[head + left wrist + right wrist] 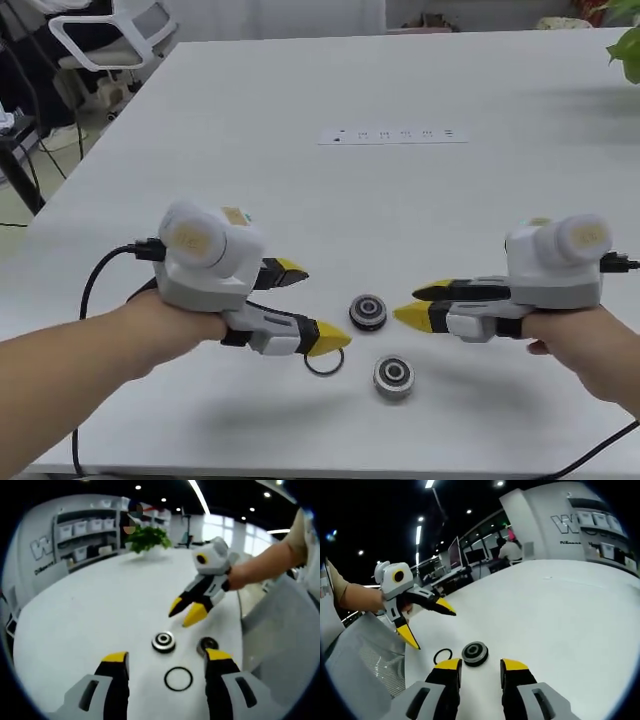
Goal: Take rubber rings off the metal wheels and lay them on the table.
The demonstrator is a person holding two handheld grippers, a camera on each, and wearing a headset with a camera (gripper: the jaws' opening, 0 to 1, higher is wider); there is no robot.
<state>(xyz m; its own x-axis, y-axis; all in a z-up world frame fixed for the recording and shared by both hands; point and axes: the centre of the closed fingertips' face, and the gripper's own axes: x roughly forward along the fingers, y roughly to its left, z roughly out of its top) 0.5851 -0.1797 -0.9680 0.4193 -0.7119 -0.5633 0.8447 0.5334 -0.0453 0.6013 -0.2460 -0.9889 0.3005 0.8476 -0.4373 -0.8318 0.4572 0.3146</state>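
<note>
Lower centre of the head view: left gripper level, jaws wide, empty; right gripper level, jaws narrowly parted, empty; 1 thin black rubber ring flat on the white table beside 2 round metal wheels.

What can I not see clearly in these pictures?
- Head view: the left gripper covers part of the loose rubber ring.
- Left gripper view: the dark wheel is blurred, its edge behind that gripper's jaw.
- Head view: marks on the white strip are too small to read.
</note>
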